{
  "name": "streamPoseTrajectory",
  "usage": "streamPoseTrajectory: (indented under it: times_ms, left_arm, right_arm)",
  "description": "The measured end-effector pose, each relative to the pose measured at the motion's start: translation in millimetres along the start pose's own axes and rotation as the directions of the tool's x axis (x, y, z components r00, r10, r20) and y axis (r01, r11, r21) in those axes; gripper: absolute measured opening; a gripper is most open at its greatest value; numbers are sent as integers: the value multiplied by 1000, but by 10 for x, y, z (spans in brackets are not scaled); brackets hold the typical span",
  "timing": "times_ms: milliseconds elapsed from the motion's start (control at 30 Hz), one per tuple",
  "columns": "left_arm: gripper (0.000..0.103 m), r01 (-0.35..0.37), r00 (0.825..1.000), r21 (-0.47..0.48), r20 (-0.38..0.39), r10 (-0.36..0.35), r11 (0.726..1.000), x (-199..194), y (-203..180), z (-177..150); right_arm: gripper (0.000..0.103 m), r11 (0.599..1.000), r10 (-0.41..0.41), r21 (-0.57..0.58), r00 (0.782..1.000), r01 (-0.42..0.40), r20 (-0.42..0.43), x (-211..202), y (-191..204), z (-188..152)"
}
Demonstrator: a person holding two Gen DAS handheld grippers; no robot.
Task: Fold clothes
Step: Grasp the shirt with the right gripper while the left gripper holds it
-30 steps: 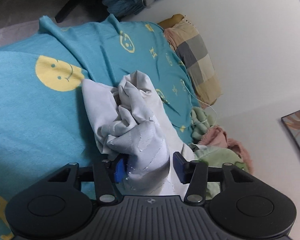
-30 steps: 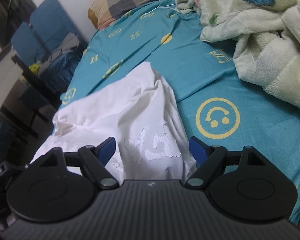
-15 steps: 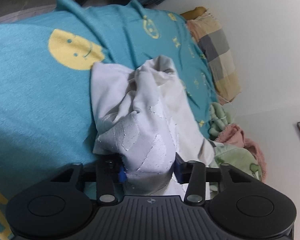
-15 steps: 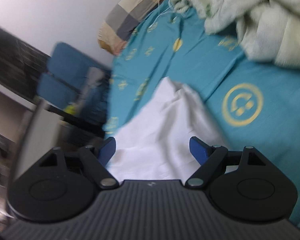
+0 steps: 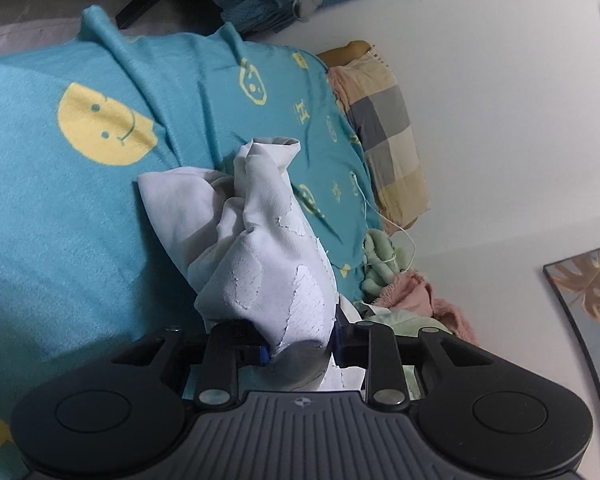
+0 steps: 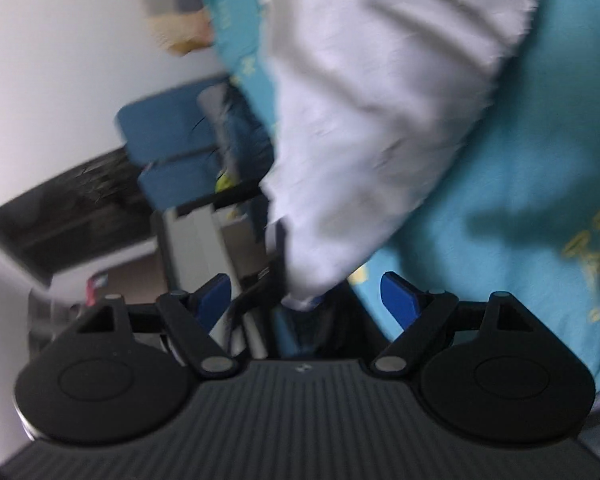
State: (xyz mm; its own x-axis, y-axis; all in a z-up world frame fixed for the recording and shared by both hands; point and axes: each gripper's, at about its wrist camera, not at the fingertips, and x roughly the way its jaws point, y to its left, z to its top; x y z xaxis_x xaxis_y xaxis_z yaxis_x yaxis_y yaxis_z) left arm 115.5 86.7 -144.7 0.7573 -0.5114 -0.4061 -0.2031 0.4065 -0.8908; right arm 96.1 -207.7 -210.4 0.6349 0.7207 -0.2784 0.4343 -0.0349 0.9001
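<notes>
The left wrist view is showing the left gripper [image 5: 299,350] with its jaws, which have just been closing, pinching a bunched fold of the white garment [image 5: 256,248]. The garment is lying crumpled on a teal bedsheet [image 5: 60,220] printed with yellow smiley faces. Only this view is showing the checked pillow [image 5: 388,136] clearly at the far right, a pink and green bundle [image 5: 404,292] beside it, and a framed picture [image 5: 588,280]. The right wrist view is blurring with motion; here the right gripper [image 6: 308,300] is holding its jaws wide apart, gripping nothing. The garment's near tip is hanging between them, and whether it is touching either finger is hard to tell.
</notes>
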Motion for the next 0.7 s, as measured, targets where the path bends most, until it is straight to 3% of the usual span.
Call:
streamPoseTrajectory:
  times_ms: [267,400,500,667,700]
  left_arm:
    - [28,31,999,-18,23,-31,999,-127,47,23]
    - [27,42,998,-48,45,-39,998,-165,83,61]
    - [28,36,998,-52,44,-33,998,-153,84,70]
    - [28,38,998,-63,46,-35,997,-174,105,80]
    - [28,37,998,-65,46,-34,997,-174,109,83]
  right_arm:
    - [84,999,-24,27,992,21,126,78,-109,133]
    - [84,997,-81,41,955,72,286,-111,-142,147]
    - [83,998,-44,48,935,29,353,-211,-129,186]
    - [71,999,-23,-16,923,32,384,-249,-20,206]
    - [64,998,-32,-30,923,47,384,-249,-4,216]
